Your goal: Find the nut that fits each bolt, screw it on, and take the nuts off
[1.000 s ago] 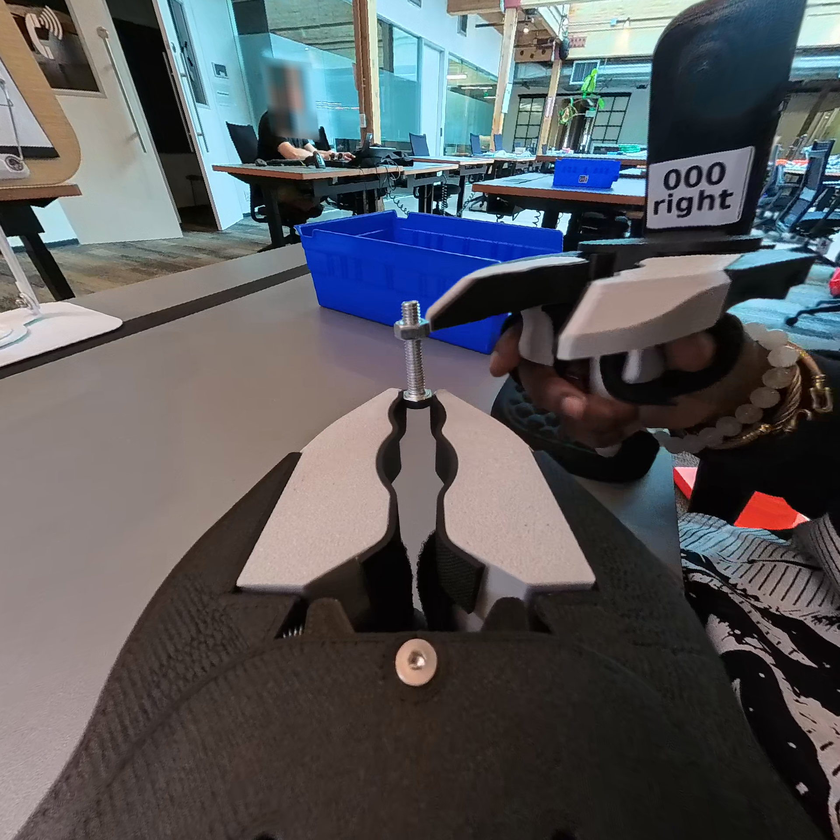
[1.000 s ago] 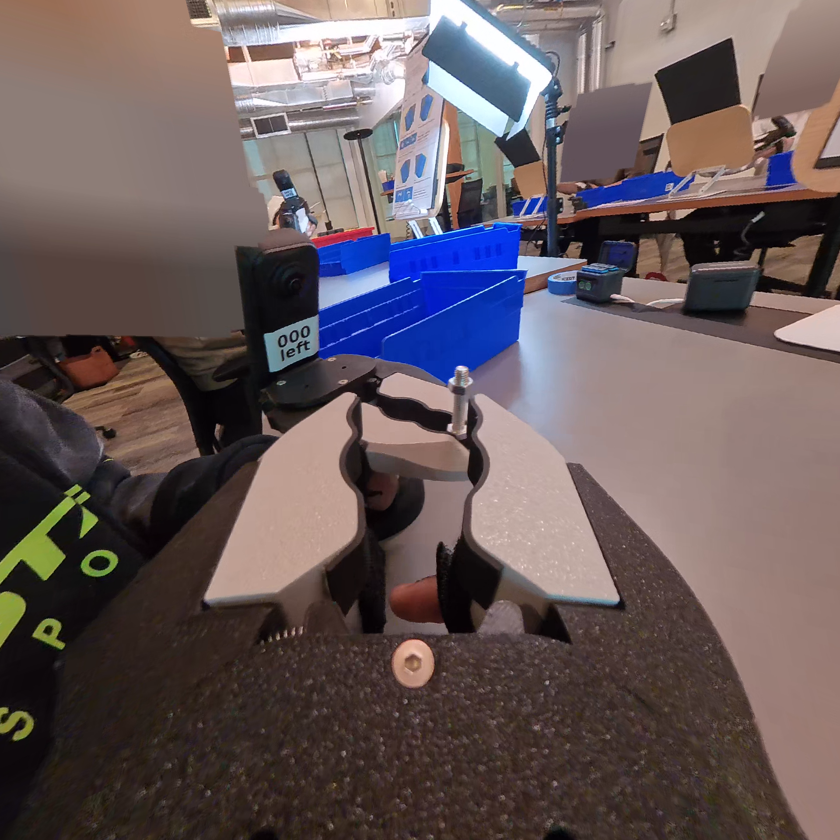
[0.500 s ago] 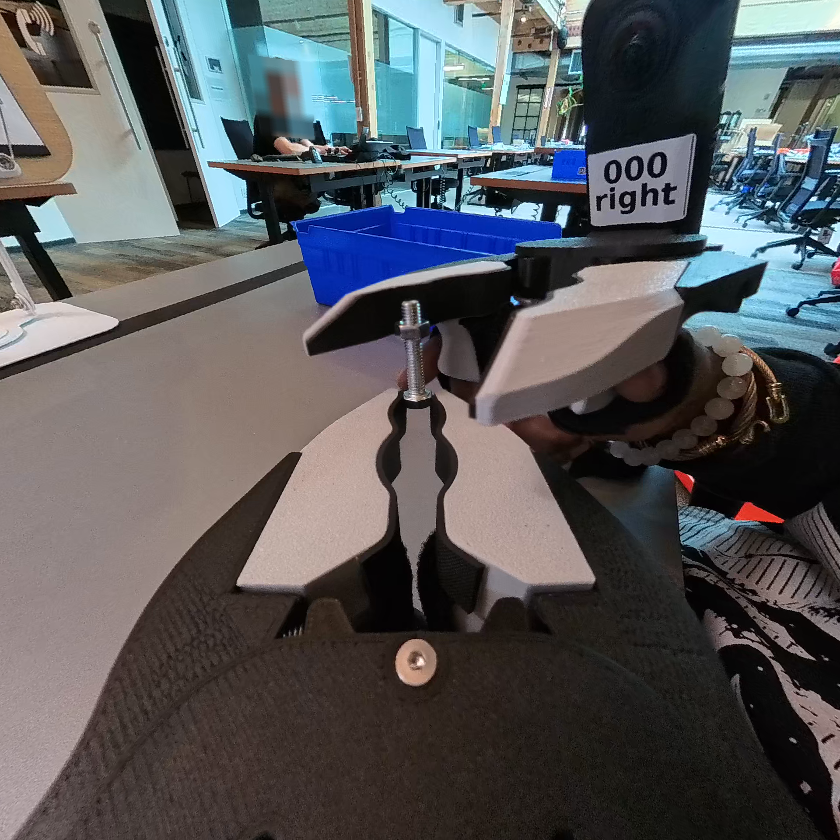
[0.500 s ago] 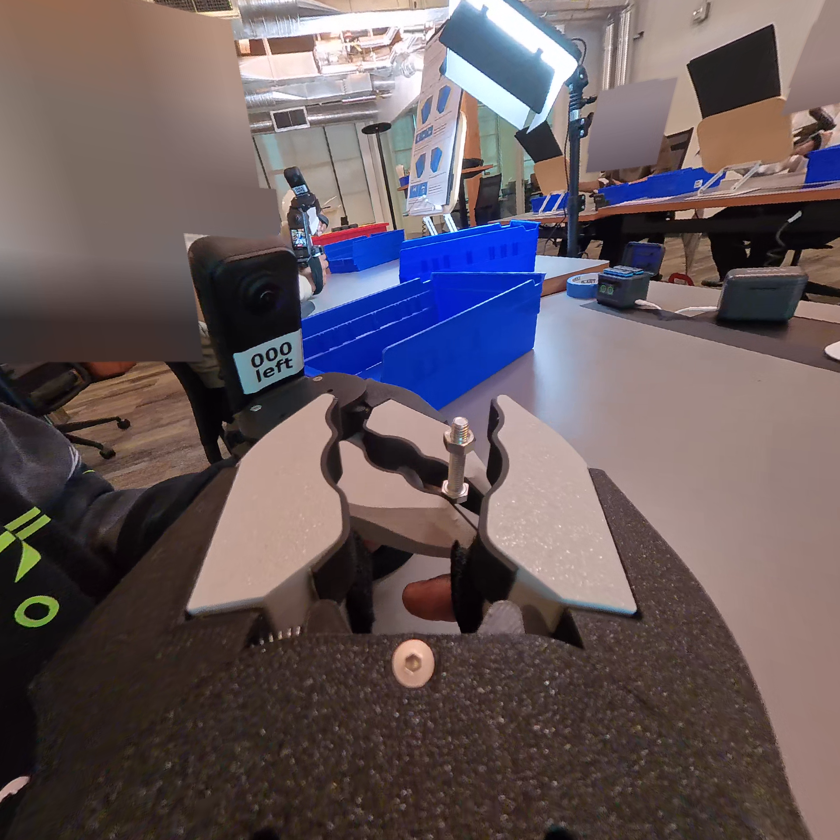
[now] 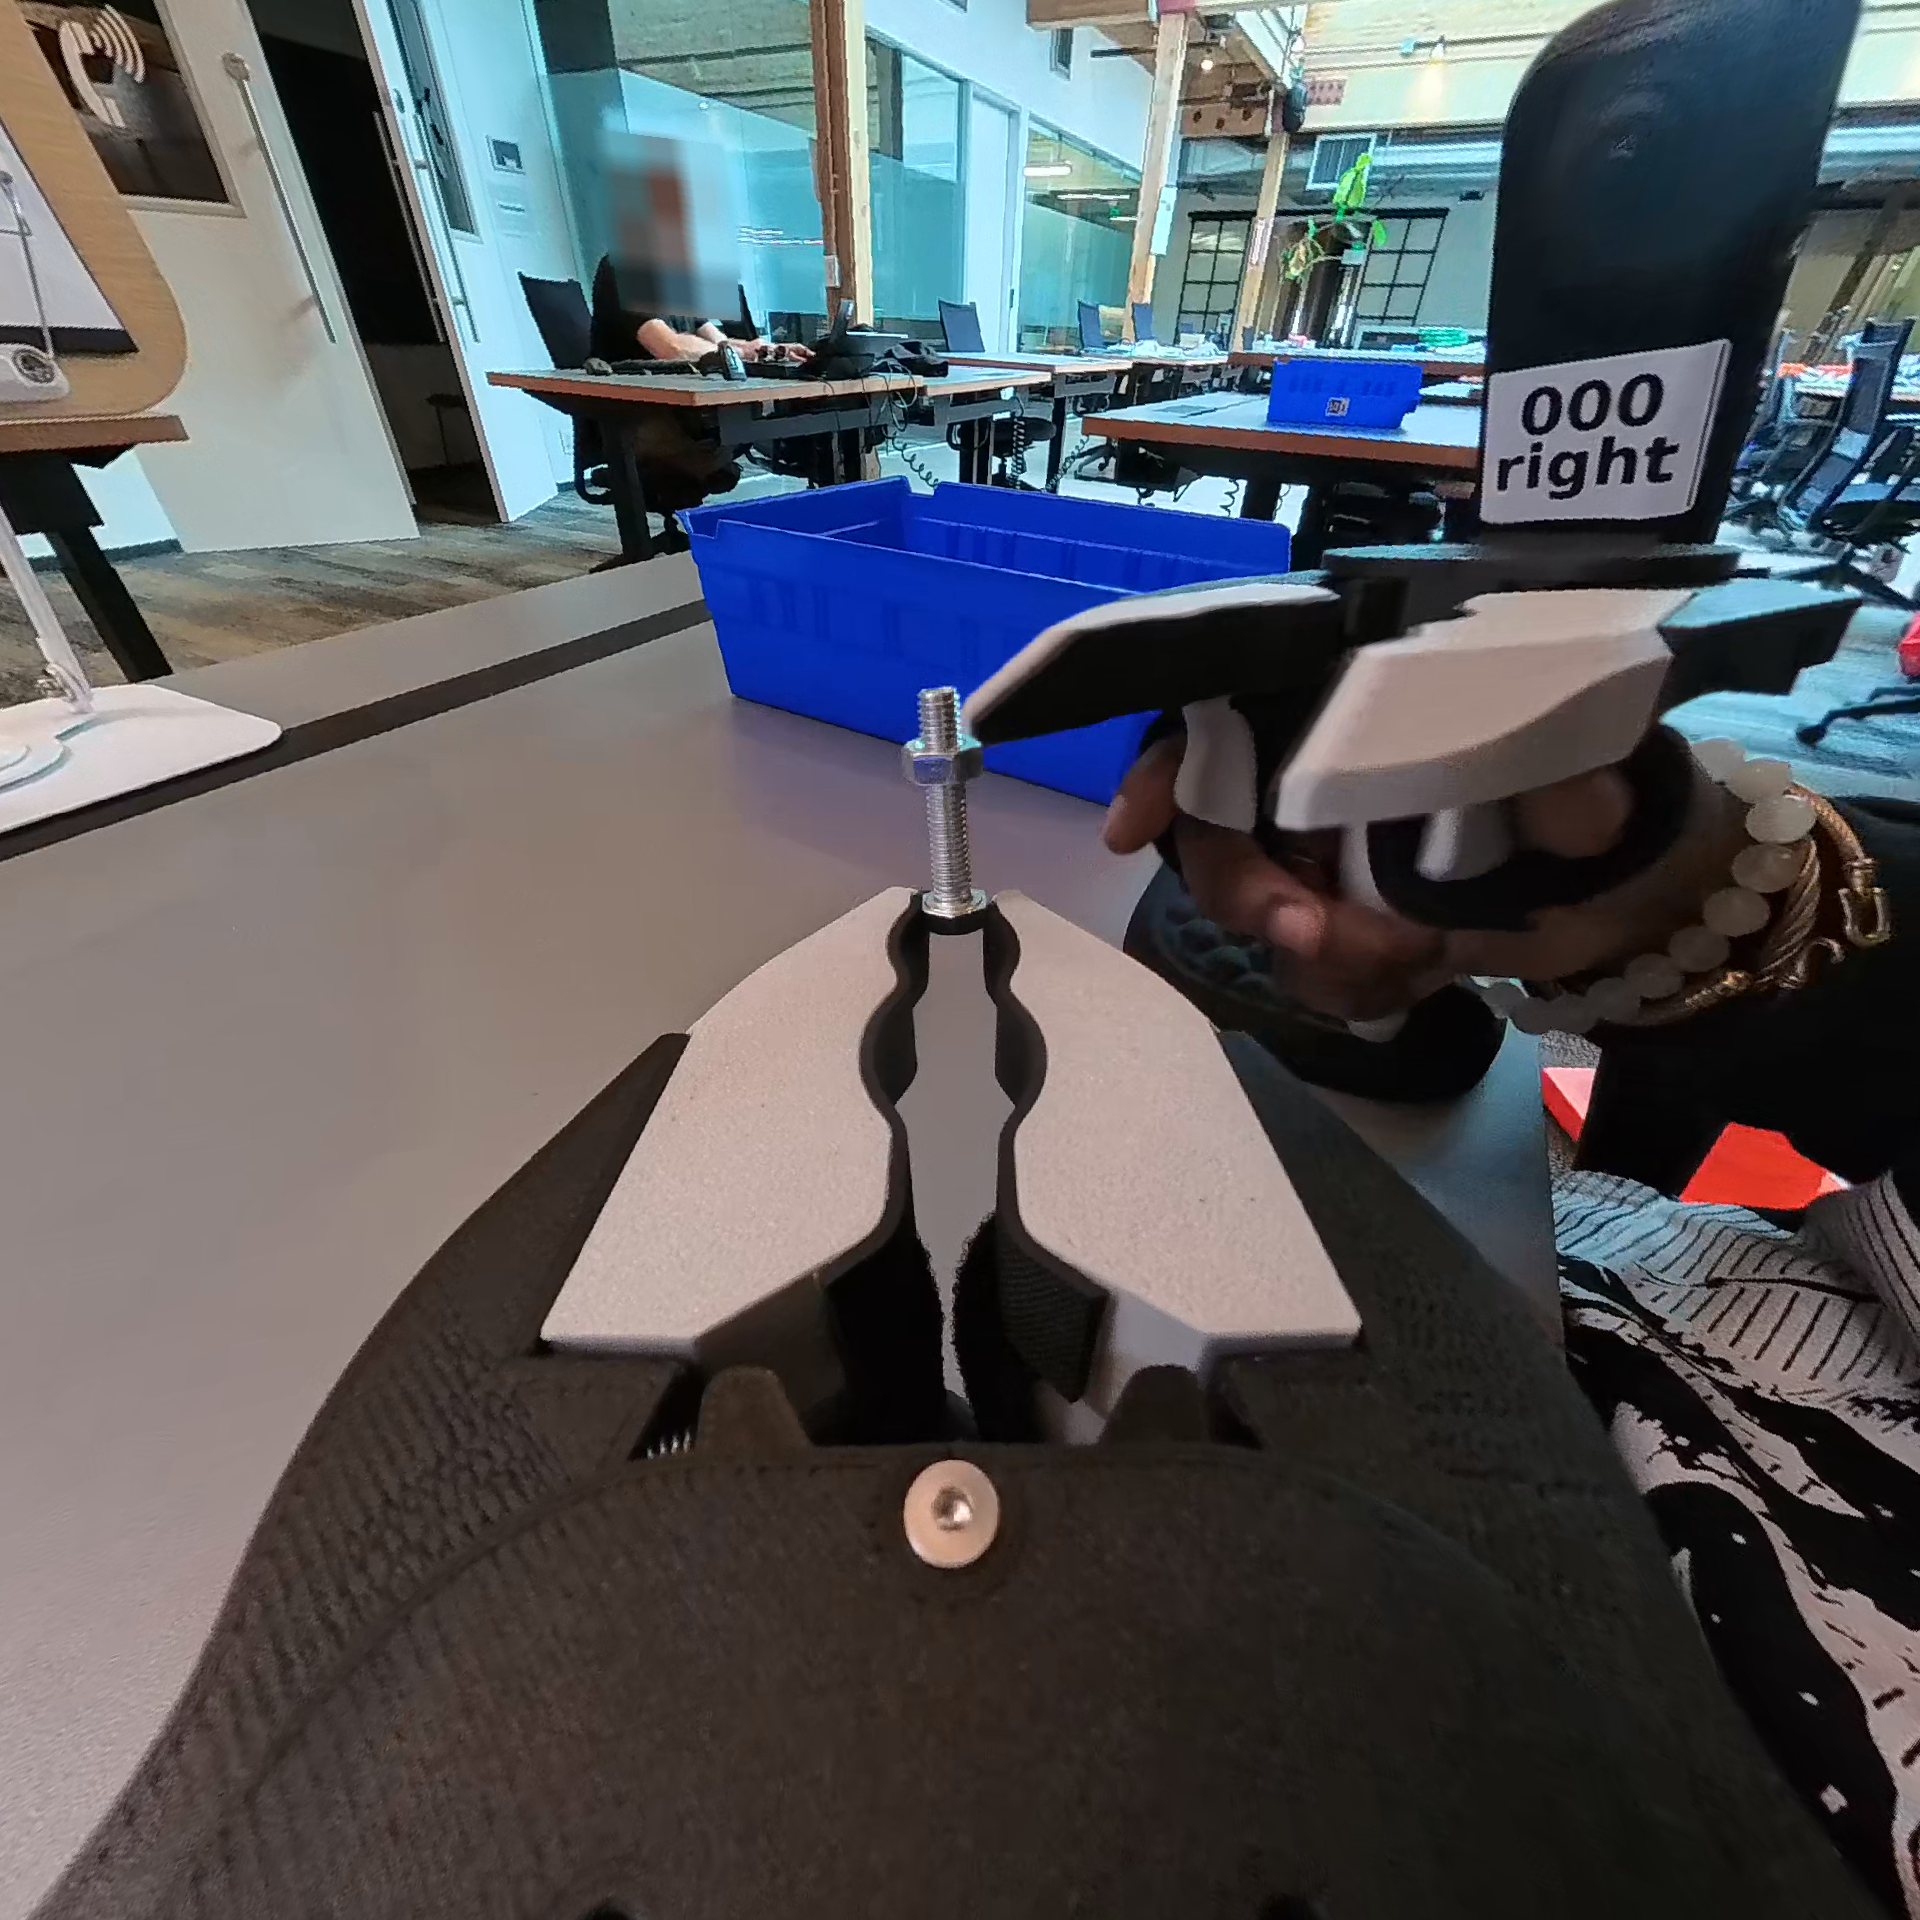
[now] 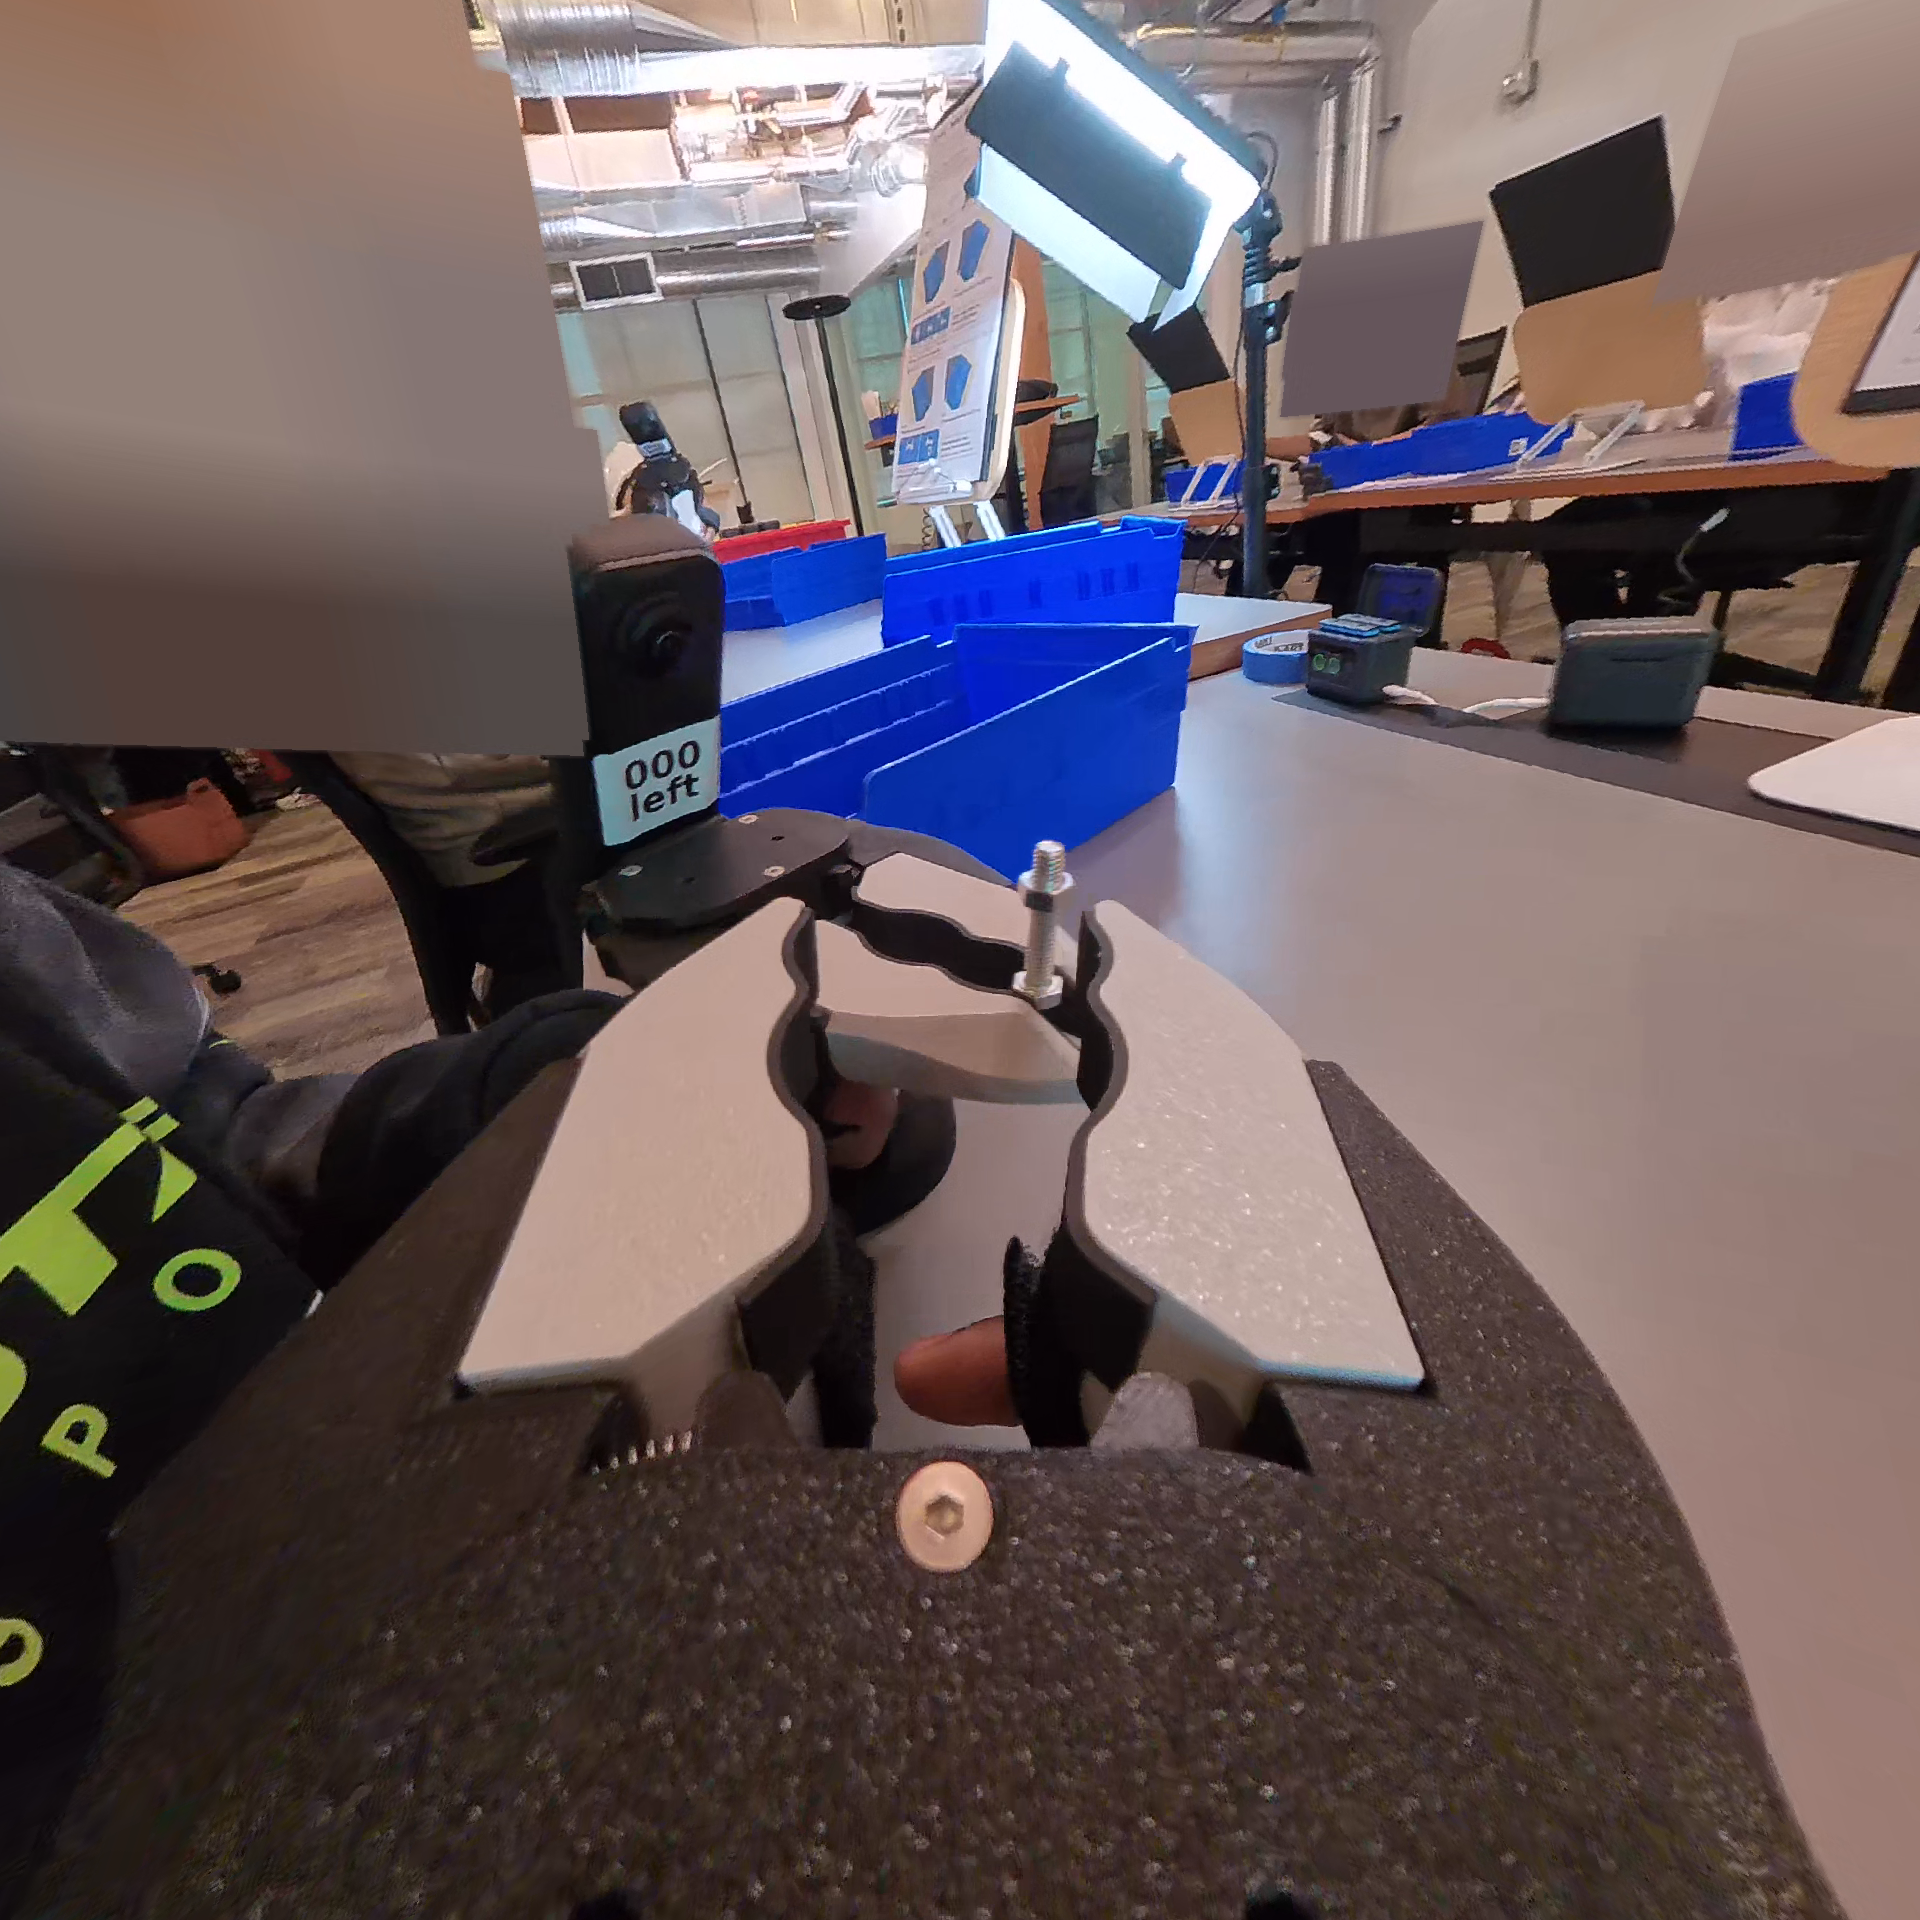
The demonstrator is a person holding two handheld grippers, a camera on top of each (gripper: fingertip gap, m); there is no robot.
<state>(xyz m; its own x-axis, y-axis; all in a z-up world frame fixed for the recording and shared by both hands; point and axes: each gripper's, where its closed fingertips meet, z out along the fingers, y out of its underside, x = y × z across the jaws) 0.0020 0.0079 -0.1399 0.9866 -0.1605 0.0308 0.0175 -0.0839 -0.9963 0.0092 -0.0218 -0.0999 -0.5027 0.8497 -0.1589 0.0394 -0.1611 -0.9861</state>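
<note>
Bins come first: a blue plastic bin (image 5: 935,613) with ribbed walls sits toward the far edge of the grey surface (image 5: 364,935), and from our low angle we cannot tell what lies in it. In the right wrist view more blue bins (image 6: 1018,748) stand along that same side, their slotted inner walls showing (contents hidden there too).

Our left claw (image 5: 954,914) is clenched on the hex head of a bolt (image 5: 948,821), its grey, fine-grained fingertips pressing on either side, so the silvery threaded shank stands upright above them. A small hex nut (image 5: 941,764) sits near the top of the threads, with a short stub of thread above it.

Our right claw (image 6: 940,945) is released, its wavy-edged black pads spread wide; one tip reaches just beside the nut, and we cannot tell whether it touches. Both bodies are coarse black printed plastic, each with a round steel screw.
</note>
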